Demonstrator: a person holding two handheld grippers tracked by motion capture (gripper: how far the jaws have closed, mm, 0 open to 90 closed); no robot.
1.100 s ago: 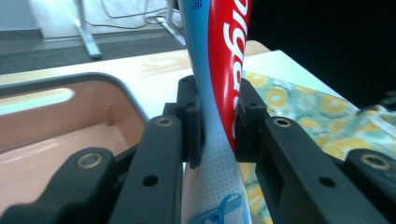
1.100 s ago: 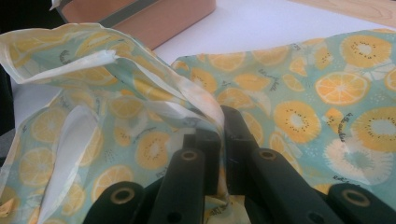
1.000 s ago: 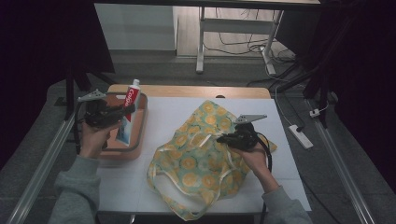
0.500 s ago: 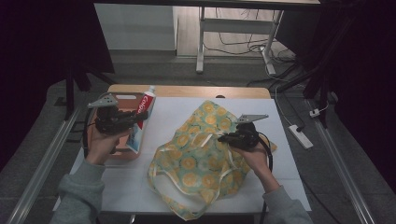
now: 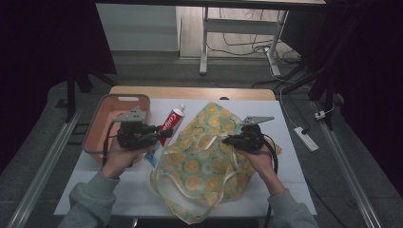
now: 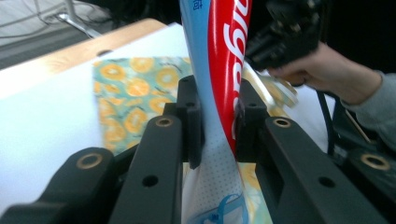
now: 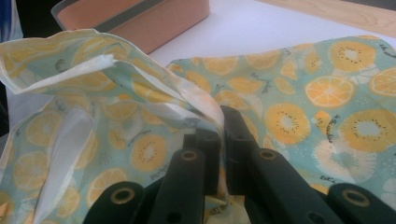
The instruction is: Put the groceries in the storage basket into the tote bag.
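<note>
Keep your right gripper [image 5: 227, 139] pinching the bag's [image 5: 202, 166] rim up, mouth facing the tray [image 5: 107, 122]. Your left gripper [image 5: 159, 132] clamps the toothpaste tube [image 5: 167, 126] (between tray and bag); feed it cap-first into the opening.

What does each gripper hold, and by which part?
Left gripper: toothpaste tube, pinched across its body. Right gripper: fabric bag, by its opening's edge.

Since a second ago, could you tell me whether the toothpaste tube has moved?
Yes. The toothpaste tube, clamped in the left gripper, has travelled rightward from above the orange tray toward the fruit-print bag.
</note>
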